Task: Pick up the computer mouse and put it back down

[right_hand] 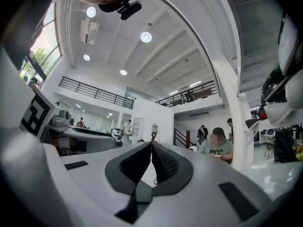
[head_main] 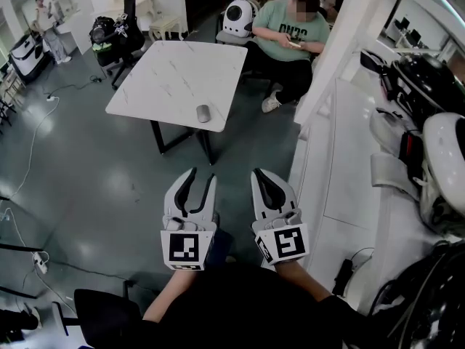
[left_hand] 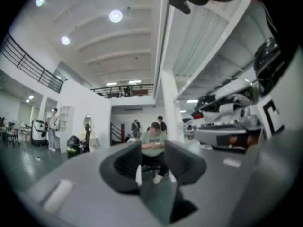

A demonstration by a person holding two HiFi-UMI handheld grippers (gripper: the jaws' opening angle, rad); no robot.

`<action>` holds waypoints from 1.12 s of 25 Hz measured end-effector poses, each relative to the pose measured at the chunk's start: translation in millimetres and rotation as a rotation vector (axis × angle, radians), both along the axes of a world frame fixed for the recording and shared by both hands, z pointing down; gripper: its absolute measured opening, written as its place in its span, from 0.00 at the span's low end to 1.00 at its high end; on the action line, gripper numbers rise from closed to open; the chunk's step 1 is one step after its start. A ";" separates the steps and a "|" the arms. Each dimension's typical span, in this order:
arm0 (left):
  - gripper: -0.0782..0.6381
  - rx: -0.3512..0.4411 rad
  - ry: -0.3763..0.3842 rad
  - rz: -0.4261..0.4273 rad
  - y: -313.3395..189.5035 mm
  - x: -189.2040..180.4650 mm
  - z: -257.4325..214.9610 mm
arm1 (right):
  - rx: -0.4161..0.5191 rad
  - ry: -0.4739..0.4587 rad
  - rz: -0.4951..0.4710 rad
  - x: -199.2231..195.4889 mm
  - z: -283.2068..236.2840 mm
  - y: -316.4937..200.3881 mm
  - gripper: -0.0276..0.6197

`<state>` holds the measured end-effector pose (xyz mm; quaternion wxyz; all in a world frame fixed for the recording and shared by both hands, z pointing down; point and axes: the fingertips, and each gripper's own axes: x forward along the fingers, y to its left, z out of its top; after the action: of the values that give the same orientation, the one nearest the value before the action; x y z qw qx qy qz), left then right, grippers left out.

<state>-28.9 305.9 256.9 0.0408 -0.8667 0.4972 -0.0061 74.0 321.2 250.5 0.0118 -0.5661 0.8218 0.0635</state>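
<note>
Two grippers: both are held on the near side of the table [head_main: 182, 71], well apart from it, and nothing is touched by either.
Left gripper [head_main: 203, 174]: its jaws are parted, and nothing is held between them.
Right gripper [head_main: 260, 173]: its jaws are closed tip to tip, with nothing gripped.
Mouse [head_main: 203, 113]: it lies on the table, close to the near edge and right of the middle. It is untouched, so the pick-up is judged not yet begun.
Risk of a push: if the closed right gripper were brought in, the mouse would probably be pushed, not gripped. So close to the table's near edge, a sideways knock could send it to the floor.
Risk of a slip: the mouse looks smooth and rounded, so a pinch placed high on its curve could let it squirt out.
Risk of a bump: a low approach could bring the jaws against the table's near edge before the mouse is reached.
Head view only: the mouse, the table top and both grippers are shown together.
Gripper views only: the state of each pair of jaws is shown plainly, but the mouse is not seen in either.
Left gripper view: a seated person [left_hand: 154, 141], beyond the table's far side, is framed in the gap between the jaws.
</note>
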 end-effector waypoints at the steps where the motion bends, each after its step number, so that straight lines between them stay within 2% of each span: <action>1: 0.33 -0.003 0.001 -0.003 -3.5 -0.7 1.5 | -0.001 0.002 0.000 -0.1 1.3 -2.7 0.07; 12: 0.35 -0.018 0.019 -0.006 -72.4 -6.6 19.1 | 0.001 0.011 0.013 -0.5 15.1 -64.7 0.07; 23: 0.36 -0.022 0.020 -0.006 -200.6 -16.6 27.3 | -0.020 0.012 0.055 -1.8 24.4 -190.8 0.07; 28: 0.36 -0.067 0.016 -0.009 -258.2 -19.2 38.7 | -0.040 0.024 0.067 -3.0 33.3 -245.7 0.08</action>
<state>-48.1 47.7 295.6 0.0077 -0.8653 0.5010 -0.0158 71.0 75.5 283.8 -0.0112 -0.5924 0.8037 0.0542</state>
